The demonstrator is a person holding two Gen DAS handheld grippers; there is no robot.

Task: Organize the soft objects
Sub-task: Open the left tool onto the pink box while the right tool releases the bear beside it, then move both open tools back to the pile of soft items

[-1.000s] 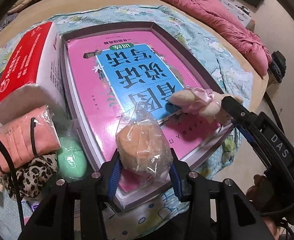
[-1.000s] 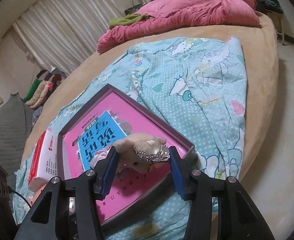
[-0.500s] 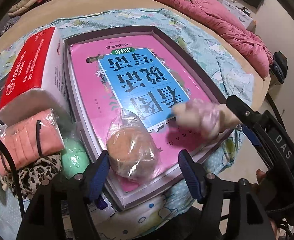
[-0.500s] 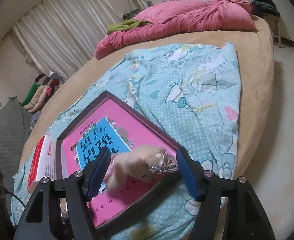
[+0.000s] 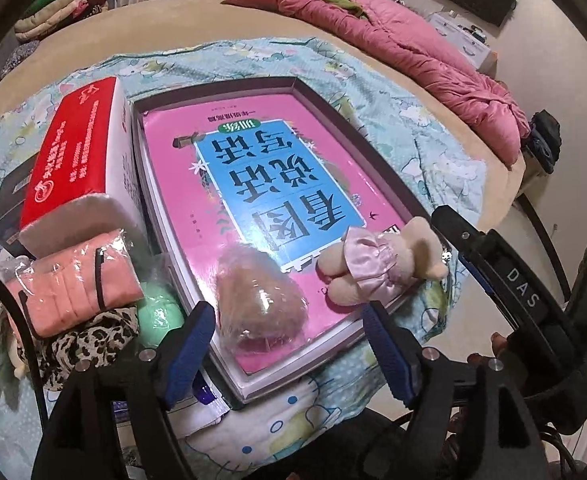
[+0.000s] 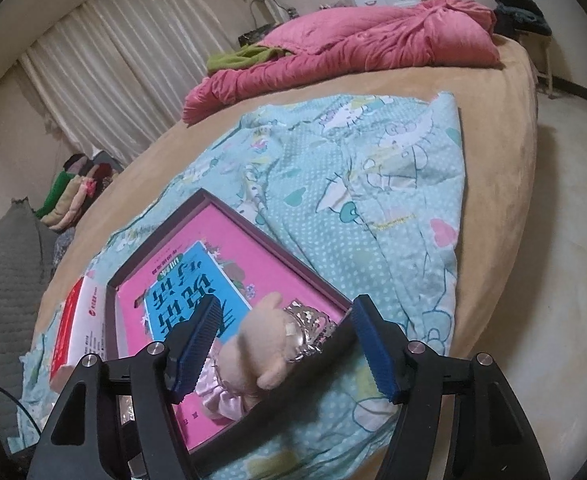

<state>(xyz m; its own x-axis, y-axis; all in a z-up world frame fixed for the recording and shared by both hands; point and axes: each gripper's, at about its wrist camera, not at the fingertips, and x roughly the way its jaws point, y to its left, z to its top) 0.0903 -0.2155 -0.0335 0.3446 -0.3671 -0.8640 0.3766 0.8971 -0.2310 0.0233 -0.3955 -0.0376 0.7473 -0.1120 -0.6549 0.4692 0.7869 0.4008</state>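
Leftmost, at the bed's near-left edge: red-and-white tissue pack (image 5: 77, 160), bagged folded pink cloth (image 5: 77, 284), leopard-print fabric piece (image 5: 89, 340), mint-green soft ball (image 5: 161, 312), all outside the tray. Centre: dark shallow rectangular tray (image 5: 333, 104) lined with a pink-and-blue book, on the teal cartoon-print blanket (image 6: 373, 184).

Left gripper (image 5: 289, 352): fingers opening wide, nothing held; round tan puff in clear plastic wrap (image 5: 259, 300) lies free between them on the tray's near edge.

Right gripper (image 6: 283, 344): fingers also opening, pads clear of the beige plush bear in pink satin dress (image 5: 377, 268), which lies on the tray's near-right corner, silver crown against the rim.

Step, as judged: release of both soft items into the tray. Next likely calls for lifting both grippers clear, then reaching left for the loose pile.
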